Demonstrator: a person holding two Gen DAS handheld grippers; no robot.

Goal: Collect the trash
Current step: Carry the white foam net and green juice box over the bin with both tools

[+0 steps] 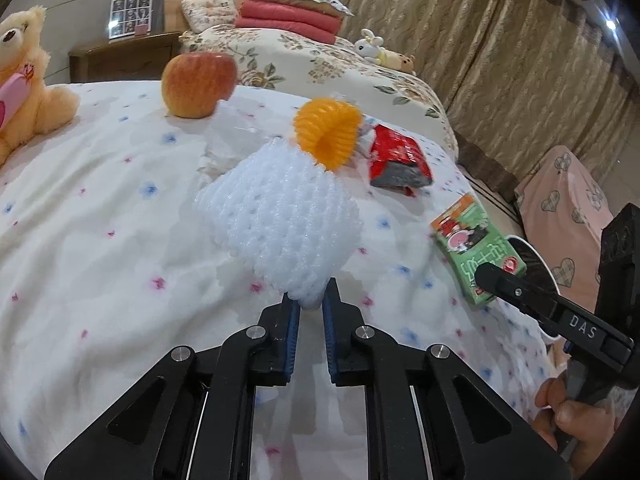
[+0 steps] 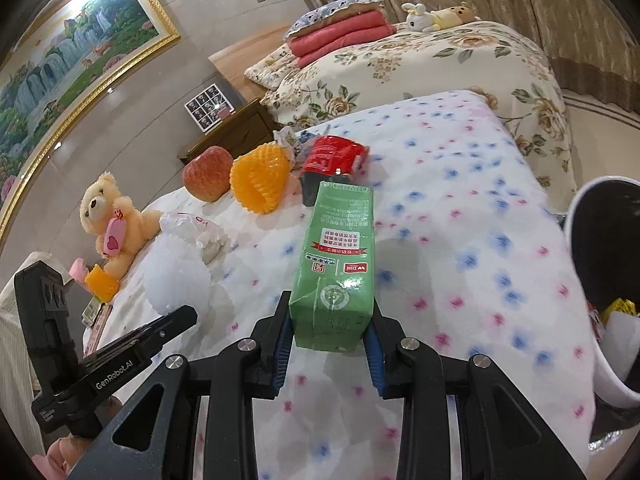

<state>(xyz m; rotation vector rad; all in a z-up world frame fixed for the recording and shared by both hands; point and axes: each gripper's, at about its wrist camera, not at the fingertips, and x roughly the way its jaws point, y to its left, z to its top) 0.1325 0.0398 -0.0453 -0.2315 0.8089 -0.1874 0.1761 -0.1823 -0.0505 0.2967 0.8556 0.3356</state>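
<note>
My left gripper [image 1: 311, 300] is shut on the lower end of a white foam fruit net [image 1: 280, 220], which hangs above the flowered bedspread. My right gripper [image 2: 330, 328] is shut on the near end of a green drink carton [image 2: 340, 256], its blue pads pressed on both sides. In the left wrist view the carton [image 1: 476, 248] shows at the right, by the bed's edge. An orange foam net [image 1: 326, 136] and a red wrapper [image 1: 396, 160] lie farther back on the bed. The white net [image 2: 176, 276] appears at the left in the right wrist view.
An apple [image 1: 198, 84] and a teddy bear [image 2: 108, 216] sit on the bed [image 2: 460, 240]. A white-rimmed bin with a black liner [image 2: 580, 240] stands off the bed's right edge with trash inside. A second bed and curtains are behind.
</note>
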